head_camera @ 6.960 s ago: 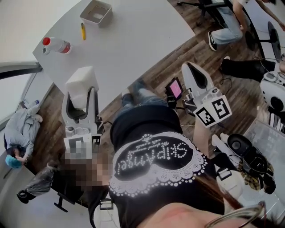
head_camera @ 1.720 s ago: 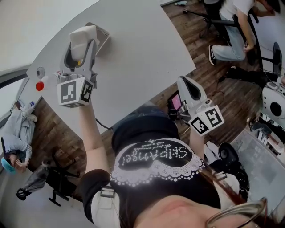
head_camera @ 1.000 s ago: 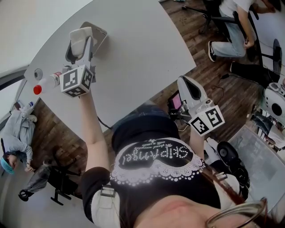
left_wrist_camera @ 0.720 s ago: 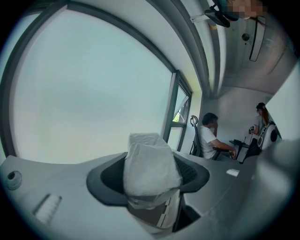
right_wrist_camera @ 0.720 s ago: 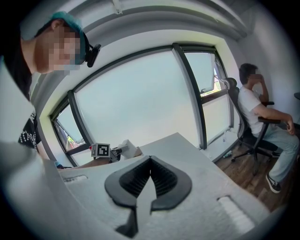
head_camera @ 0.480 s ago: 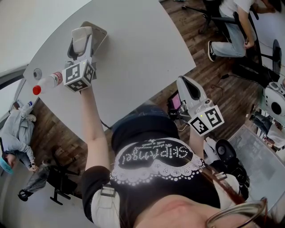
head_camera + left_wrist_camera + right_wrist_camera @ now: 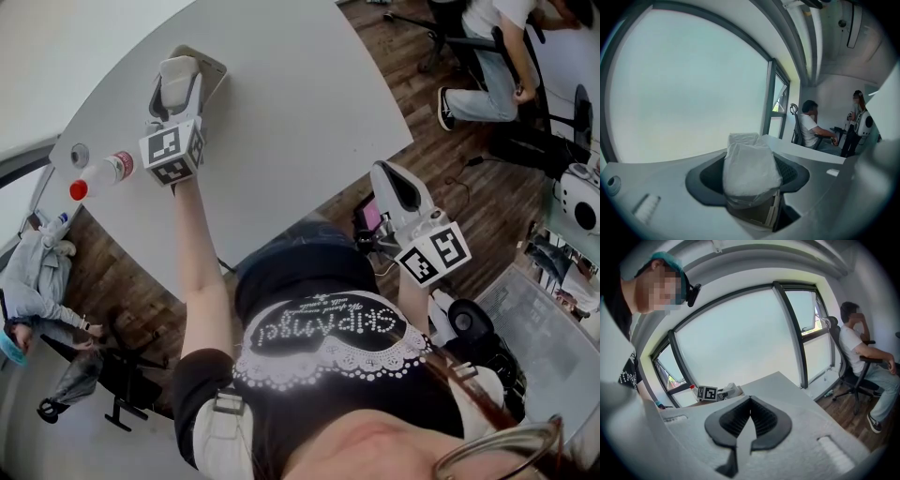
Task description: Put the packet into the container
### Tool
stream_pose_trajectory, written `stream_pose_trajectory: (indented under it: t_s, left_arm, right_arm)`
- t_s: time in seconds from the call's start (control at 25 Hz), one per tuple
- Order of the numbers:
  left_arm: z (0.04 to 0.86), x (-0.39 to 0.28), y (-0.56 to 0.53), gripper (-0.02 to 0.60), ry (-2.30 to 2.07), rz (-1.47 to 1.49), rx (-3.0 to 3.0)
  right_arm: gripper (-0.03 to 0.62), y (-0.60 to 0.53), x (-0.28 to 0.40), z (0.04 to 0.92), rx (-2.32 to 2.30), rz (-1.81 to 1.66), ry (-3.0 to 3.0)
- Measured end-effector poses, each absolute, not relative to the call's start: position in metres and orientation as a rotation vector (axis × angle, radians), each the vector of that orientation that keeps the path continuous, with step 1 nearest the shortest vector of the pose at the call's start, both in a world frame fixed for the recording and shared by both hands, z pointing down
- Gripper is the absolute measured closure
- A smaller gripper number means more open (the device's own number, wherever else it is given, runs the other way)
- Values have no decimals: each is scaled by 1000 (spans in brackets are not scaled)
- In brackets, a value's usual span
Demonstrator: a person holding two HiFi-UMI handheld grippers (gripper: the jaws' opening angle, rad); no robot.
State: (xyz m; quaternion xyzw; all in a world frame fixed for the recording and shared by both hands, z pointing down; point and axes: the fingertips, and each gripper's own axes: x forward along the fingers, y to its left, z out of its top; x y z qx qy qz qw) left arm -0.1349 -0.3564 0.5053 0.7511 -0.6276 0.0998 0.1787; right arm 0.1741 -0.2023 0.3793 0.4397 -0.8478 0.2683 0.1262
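Note:
A white soft packet is held in my left gripper, whose jaws stand wide and press on its two sides. The gripper hangs over the grey rectangular container at the far side of the white table. In the left gripper view the packet fills the gap between the dark pads, and the container's wall shows just beneath it. My right gripper is off the table near the person's body; its jaws meet with nothing between them.
A clear bottle with a red cap lies on the table left of the left gripper, next to a small round thing. People sit on office chairs at the right. Cables and gear lie on the wooden floor.
My left gripper has sunk with the packet toward the container and looks smaller in the head view. The right gripper has stayed where it was.

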Motion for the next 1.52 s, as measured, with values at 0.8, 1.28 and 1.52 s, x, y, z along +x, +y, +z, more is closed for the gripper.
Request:
stream_pose_trajectory:
  t_s: [0.8, 1.28, 1.52]
  left_arm:
    - [517, -142, -349, 245, -1767, 319, 2056]
    - [480, -154, -349, 572, -1868, 231, 2064]
    - [464, -157, -345, 580, -1882, 229, 2096]
  right_arm:
    - [599, -205, 170, 373, 1268, 761, -2503]
    - [599, -201, 166, 365, 1244, 738, -2548]
    - [599, -195, 167, 358, 1258, 724, -2554]
